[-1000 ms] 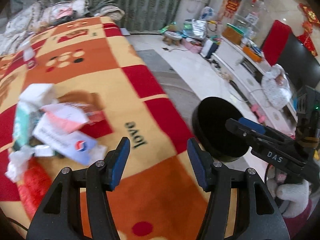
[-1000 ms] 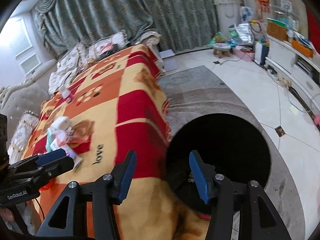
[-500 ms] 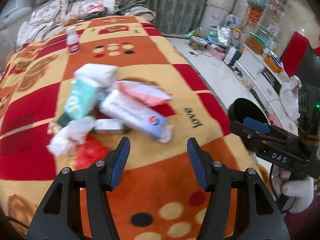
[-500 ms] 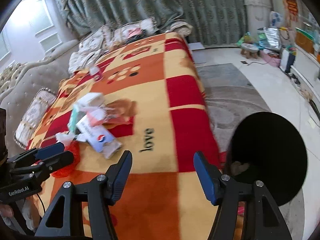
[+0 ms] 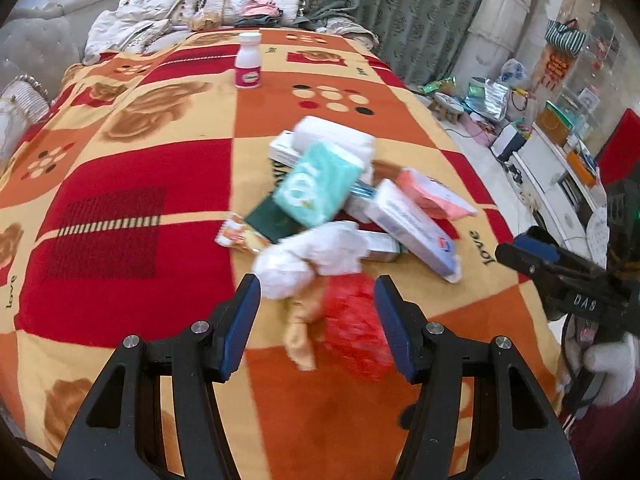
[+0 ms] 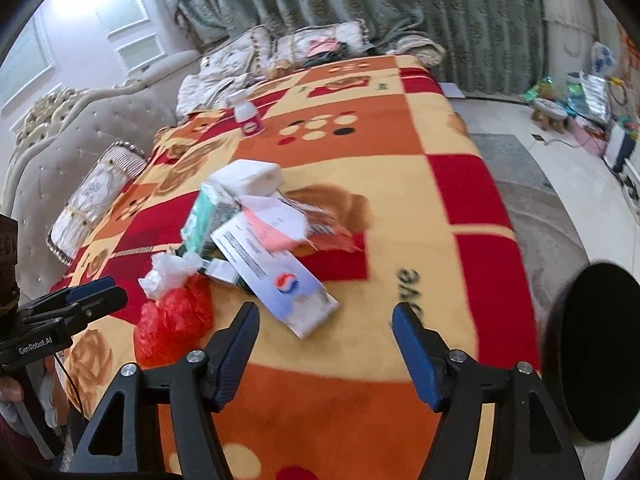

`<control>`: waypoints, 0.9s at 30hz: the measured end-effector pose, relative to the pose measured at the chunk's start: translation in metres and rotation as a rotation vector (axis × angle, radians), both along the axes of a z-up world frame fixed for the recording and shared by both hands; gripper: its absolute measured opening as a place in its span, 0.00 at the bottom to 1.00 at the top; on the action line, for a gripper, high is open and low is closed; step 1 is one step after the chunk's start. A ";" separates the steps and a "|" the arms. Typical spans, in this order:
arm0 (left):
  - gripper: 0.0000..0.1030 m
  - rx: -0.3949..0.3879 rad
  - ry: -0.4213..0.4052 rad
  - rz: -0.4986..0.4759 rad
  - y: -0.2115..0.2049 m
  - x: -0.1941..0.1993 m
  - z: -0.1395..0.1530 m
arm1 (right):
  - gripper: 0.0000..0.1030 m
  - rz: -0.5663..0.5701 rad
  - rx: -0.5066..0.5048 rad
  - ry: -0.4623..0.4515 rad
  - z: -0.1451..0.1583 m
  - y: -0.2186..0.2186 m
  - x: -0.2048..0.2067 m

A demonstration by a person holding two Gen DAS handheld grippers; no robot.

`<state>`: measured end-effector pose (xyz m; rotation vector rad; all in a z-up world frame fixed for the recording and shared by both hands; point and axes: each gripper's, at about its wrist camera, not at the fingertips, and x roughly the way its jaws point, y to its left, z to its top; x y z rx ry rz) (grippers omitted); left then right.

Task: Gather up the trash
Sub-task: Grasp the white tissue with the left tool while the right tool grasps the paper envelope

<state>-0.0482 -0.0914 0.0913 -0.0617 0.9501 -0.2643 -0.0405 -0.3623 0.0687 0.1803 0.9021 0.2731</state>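
Note:
A pile of trash lies on the patterned blanket (image 5: 120,168): a teal tissue pack (image 5: 318,188), a white crumpled tissue (image 5: 316,254), a red plastic bag (image 5: 354,324), a long white-blue box (image 5: 412,226) and a pink packet (image 5: 432,194). My left gripper (image 5: 318,320) is open and empty, just short of the red bag and tissue. My right gripper (image 6: 324,344) is open and empty, just short of the white-blue box (image 6: 280,276). The pile also shows in the right wrist view, with the red bag (image 6: 176,316) at its left. The black round bin (image 6: 600,352) stands on the floor at the right.
A small white bottle with a pink label (image 5: 248,62) stands farther back on the blanket. Cushions (image 5: 248,2) and curtains lie beyond. The blanket's right edge drops to a tiled floor with a grey rug (image 6: 532,184) and clutter along the wall.
Both grippers have swung left from the black bin toward the trash pile. The pile is now straight ahead of both, and the bin has slid to the right edge.

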 end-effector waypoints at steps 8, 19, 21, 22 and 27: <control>0.56 0.000 0.006 -0.048 0.014 0.021 -0.014 | 0.72 0.063 -0.022 -0.005 0.002 0.023 0.041; 0.56 0.011 0.046 -0.155 0.001 0.062 -0.041 | 0.76 0.175 -0.109 -0.007 -0.014 0.037 0.091; 0.56 0.000 0.062 -0.172 -0.002 0.069 -0.044 | 0.76 0.193 -0.118 0.005 -0.020 0.038 0.098; 0.56 -0.001 0.072 -0.179 -0.003 0.071 -0.046 | 0.76 0.200 -0.120 0.012 -0.023 0.039 0.102; 0.31 -0.034 0.112 -0.192 -0.008 0.079 -0.046 | 0.44 0.207 -0.059 0.041 -0.035 0.036 0.110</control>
